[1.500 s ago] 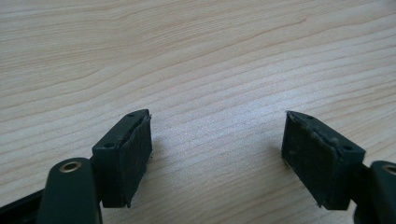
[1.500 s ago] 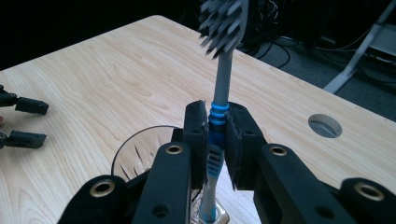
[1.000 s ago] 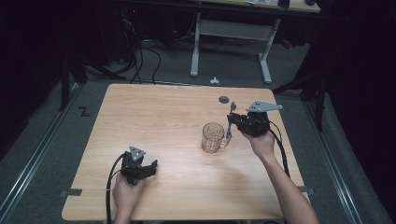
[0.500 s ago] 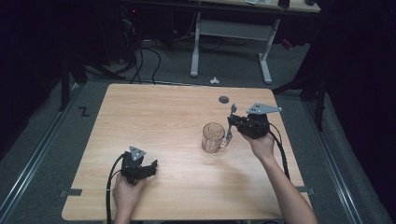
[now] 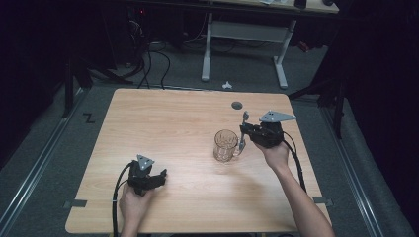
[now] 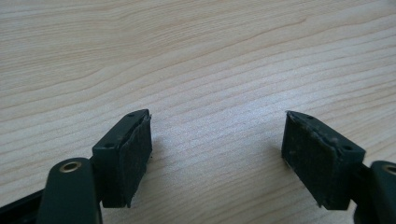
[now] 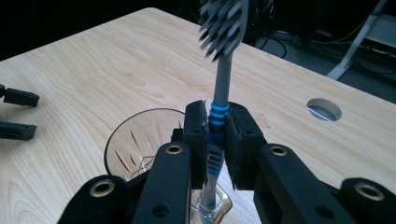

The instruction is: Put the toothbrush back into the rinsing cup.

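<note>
A clear cut-glass mug [image 5: 225,146] stands upright on the wooden table [image 5: 173,128], right of centre. My right gripper [image 5: 246,132] is just right of it, shut on a toothbrush [image 5: 243,129] held upright with the bristles on top. In the right gripper view the pads clamp the toothbrush [image 7: 219,79] at its blue-banded neck, my right gripper [image 7: 216,140] being close behind the mug [image 7: 135,140]. The brush's lower end hangs by the mug's handle. My left gripper [image 5: 159,177] rests on the table at the front left. In its own view my left gripper [image 6: 217,154] is open over bare wood.
A round cable hole [image 5: 236,104] sits in the table behind the mug. Beyond the far edge stands a white desk frame [image 5: 279,59] with cables on the floor. The left gripper [image 7: 16,112] shows far off in the right gripper view.
My right gripper has edged slightly toward the mug with the toothbrush still in it. The left gripper has not moved.
</note>
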Action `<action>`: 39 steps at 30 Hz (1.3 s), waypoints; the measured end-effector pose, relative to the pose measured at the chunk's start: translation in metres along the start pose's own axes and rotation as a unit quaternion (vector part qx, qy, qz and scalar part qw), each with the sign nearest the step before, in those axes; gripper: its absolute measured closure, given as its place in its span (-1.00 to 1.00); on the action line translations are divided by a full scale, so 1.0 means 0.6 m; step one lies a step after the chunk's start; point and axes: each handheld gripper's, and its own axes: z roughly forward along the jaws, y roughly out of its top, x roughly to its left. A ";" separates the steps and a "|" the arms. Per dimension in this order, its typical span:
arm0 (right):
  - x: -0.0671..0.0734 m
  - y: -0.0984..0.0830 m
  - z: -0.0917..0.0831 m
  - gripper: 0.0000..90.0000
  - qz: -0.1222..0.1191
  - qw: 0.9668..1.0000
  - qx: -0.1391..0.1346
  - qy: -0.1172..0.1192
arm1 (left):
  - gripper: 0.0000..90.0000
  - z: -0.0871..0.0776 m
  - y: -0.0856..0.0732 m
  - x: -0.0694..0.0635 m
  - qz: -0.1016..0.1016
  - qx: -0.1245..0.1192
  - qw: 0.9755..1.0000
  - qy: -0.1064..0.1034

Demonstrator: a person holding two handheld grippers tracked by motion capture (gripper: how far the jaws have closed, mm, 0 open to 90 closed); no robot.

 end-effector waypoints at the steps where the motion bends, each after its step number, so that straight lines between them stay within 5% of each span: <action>1: 0.000 0.000 0.000 0.77 0.000 1.000 0.000 0.000 | -0.45 0.000 0.000 0.000 0.000 0.000 1.000 0.000; 39: 0.007 -0.028 0.018 0.77 -0.002 1.000 0.011 -0.001 | -0.45 0.000 0.000 0.000 0.000 0.000 1.000 0.000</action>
